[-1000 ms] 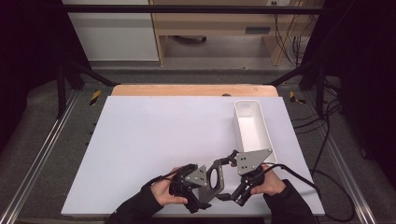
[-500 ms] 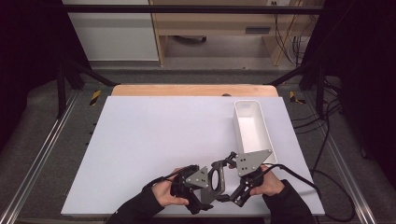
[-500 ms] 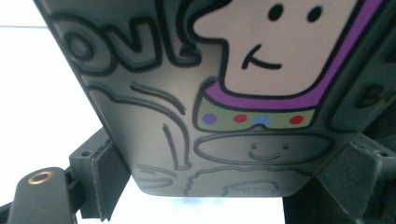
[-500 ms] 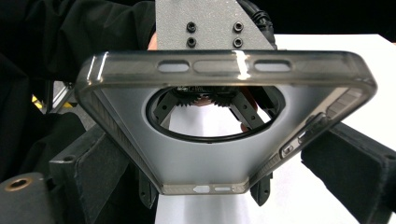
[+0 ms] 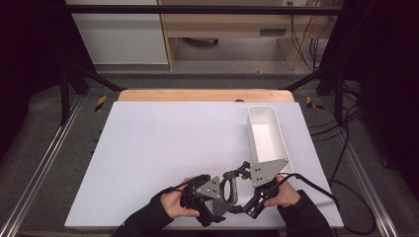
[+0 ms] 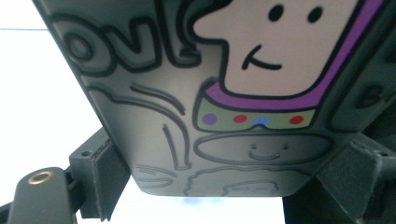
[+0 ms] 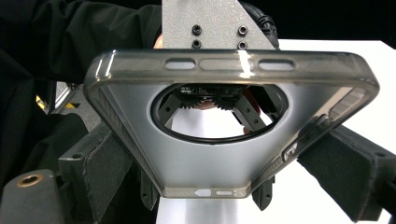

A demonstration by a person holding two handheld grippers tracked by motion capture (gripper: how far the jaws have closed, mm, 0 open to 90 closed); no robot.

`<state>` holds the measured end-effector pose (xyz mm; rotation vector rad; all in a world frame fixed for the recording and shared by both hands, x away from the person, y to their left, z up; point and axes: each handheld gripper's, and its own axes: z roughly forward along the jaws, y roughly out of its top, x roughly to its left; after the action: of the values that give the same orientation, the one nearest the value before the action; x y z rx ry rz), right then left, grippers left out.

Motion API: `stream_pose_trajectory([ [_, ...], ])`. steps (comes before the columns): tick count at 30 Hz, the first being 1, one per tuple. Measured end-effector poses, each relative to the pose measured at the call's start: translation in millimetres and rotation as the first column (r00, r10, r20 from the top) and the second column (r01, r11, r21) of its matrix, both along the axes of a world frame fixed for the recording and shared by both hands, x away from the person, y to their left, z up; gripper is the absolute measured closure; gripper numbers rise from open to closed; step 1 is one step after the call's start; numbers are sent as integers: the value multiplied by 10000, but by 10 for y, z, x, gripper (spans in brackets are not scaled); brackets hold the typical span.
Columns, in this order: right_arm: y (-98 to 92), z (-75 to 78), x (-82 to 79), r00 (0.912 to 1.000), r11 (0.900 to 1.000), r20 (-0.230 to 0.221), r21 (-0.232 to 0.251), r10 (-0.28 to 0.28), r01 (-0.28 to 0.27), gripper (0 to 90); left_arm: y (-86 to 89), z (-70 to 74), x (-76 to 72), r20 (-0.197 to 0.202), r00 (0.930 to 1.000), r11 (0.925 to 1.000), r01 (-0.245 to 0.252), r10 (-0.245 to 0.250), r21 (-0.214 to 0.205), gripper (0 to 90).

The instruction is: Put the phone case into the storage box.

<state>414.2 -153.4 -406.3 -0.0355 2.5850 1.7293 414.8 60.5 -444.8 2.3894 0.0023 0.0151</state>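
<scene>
A smoky translucent phone case [image 5: 229, 186] with a round ring opening is held upright between both grippers near the table's front edge. My left gripper [image 5: 216, 196] is shut on it. In the left gripper view the case's back [image 6: 154, 107] carries a cartoon figure print, and my left gripper [image 6: 229, 184] has a black pad against each side edge. My right gripper [image 5: 250, 191] is shut on the same case from the opposite side. In the right gripper view the case's inside [image 7: 140, 116] faces the camera, with my right gripper [image 7: 224, 175] pressing both long edges.
A long white bin [image 5: 257, 129] stands at the right of the white table board [image 5: 168, 143], just beyond the right hand. Its inside looks bare. Cables trail from both grippers toward the front right. Metal rails run along both table sides.
</scene>
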Motion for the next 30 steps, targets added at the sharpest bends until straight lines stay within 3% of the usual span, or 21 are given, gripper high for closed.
stream_pose_trajectory([
  [30, -11, 22, 25, 9995, 9997, -245, 146, -210, 213, 120, 13, -6, 12, -102, 9995, 9995, -300, 300, -69, 88],
])
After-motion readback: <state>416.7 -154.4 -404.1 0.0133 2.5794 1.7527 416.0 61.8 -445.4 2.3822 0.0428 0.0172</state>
